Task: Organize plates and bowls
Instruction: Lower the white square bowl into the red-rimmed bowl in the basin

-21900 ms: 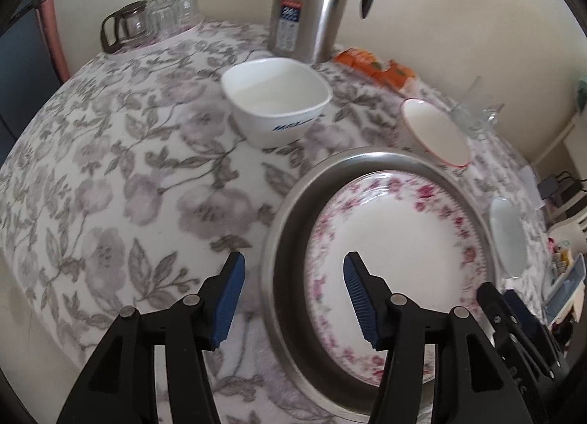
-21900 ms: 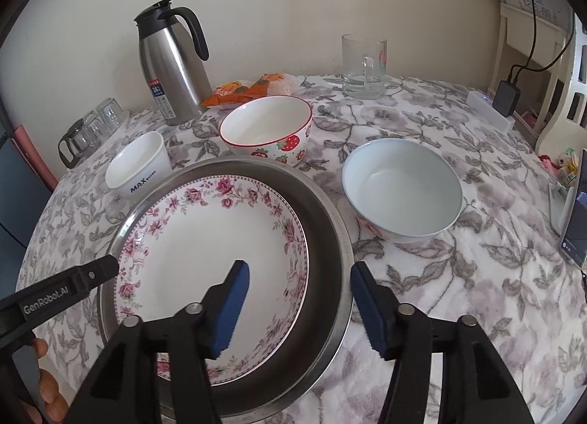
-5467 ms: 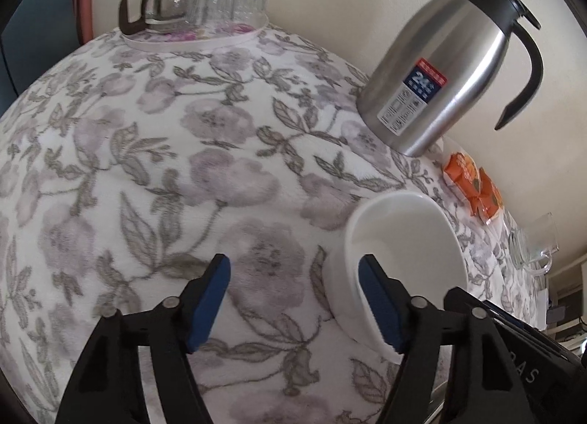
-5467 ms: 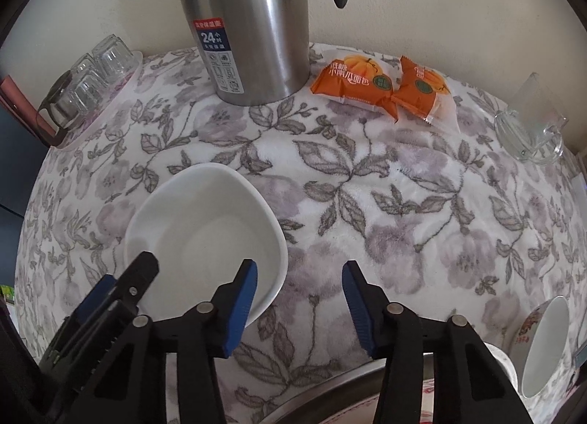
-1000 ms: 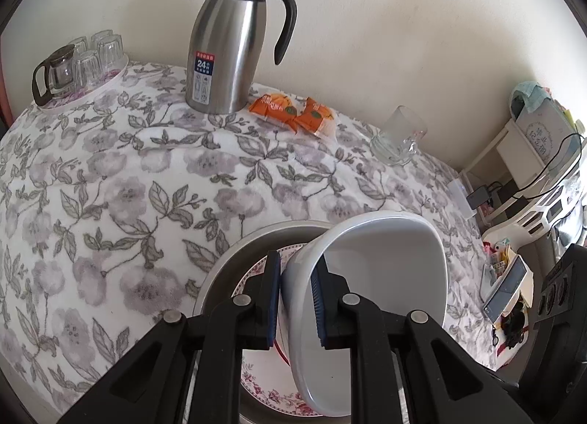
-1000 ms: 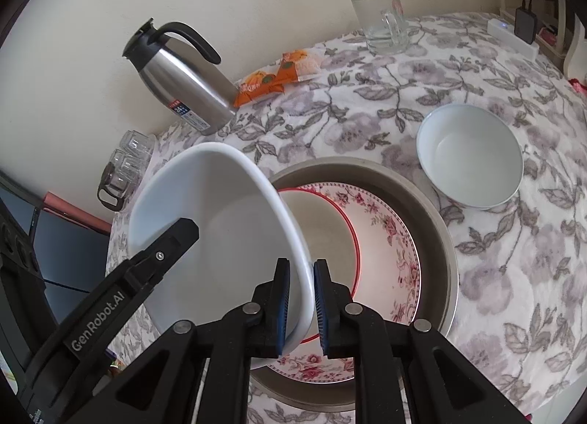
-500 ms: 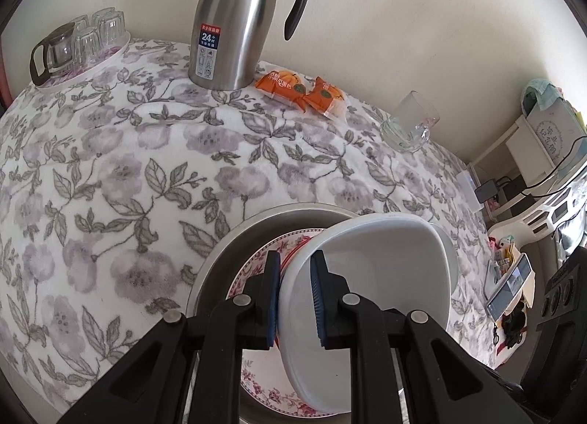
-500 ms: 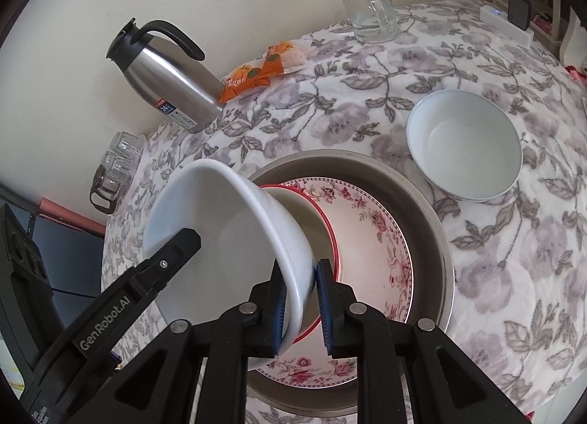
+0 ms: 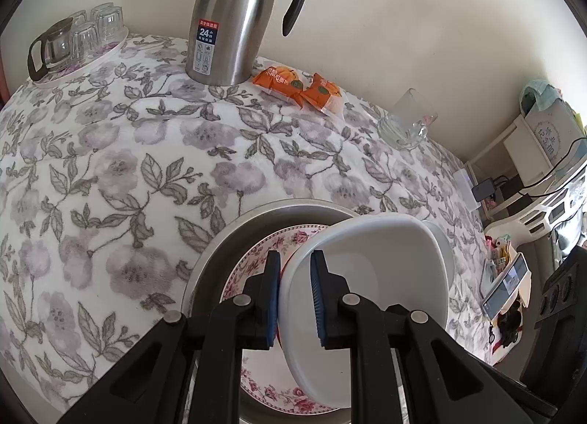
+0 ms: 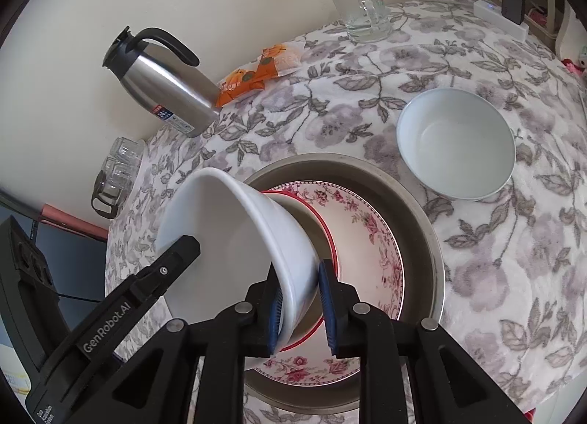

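White and tilted, the square bowl [image 10: 234, 240] hangs half-lowered into the red-rimmed bowl [image 10: 323, 236], which sits on the rose plate [image 10: 370, 251] inside the steel pan [image 10: 422, 218]. Two claws share the load. The left claw [image 9: 295, 299] is clamped tight on the near rim, one pad inside and one outside. The right claw [image 10: 302, 310] straddles the opposite rim, its jaws having just been easing apart; the left pad touches the inner wall, while a sliver of gap shows at the outer pad.

By my reading, this is the nesting step: the bowl is being set into the stack, and release has begun on one side. What remains, I would judge, is to level the bowl so its base seats squarely in the red-rimmed one, then let the left claw open and draw both claws up and clear without dragging the rim. A tilted drop could clatter or tip the stack.

Beyond the right claw, well apart from the pan, a pale round bowl [image 10: 455, 145] waits on the floral cloth [image 9: 110, 167]. Farther off stand a steel flask [image 9: 227, 20], orange packets [image 9: 301, 86] and a glass mug [image 10: 363, 9].

A second earlier the bowl was held higher and steeper above the pan, the right jaws pinched hard on it. Some twenty seconds back, only the rose plate lay in the pan.
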`<state>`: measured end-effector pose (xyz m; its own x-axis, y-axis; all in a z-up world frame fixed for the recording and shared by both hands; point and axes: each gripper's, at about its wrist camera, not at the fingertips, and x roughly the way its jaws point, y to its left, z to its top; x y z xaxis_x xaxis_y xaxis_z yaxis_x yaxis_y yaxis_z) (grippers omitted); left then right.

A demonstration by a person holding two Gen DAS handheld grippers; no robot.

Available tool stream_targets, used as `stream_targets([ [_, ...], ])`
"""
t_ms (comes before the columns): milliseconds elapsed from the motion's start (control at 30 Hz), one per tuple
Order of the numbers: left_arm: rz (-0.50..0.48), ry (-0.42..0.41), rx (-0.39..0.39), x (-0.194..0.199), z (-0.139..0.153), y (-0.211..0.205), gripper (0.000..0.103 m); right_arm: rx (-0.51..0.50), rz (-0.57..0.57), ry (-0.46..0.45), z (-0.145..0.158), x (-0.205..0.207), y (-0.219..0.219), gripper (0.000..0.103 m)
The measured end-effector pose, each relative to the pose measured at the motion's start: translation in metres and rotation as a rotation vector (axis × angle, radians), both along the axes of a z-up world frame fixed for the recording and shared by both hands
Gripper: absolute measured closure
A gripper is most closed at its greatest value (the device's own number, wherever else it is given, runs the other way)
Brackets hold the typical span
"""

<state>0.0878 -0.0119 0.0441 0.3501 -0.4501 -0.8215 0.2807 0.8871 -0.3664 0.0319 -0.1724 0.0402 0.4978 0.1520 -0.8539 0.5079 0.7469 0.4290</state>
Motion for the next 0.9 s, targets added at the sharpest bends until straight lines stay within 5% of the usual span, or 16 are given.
stream_targets([
  [400,0.022,-0.010,0.002,0.002,0.002,0.005,0.086,-0.050,-0.001,-0.055,0.021,-0.007,-0.003,0.076],
  [900,0.019,-0.009,0.009,0.000,0.003,0.003,0.086,-0.010,-0.021,-0.022,0.003,-0.009,-0.016,0.076],
])
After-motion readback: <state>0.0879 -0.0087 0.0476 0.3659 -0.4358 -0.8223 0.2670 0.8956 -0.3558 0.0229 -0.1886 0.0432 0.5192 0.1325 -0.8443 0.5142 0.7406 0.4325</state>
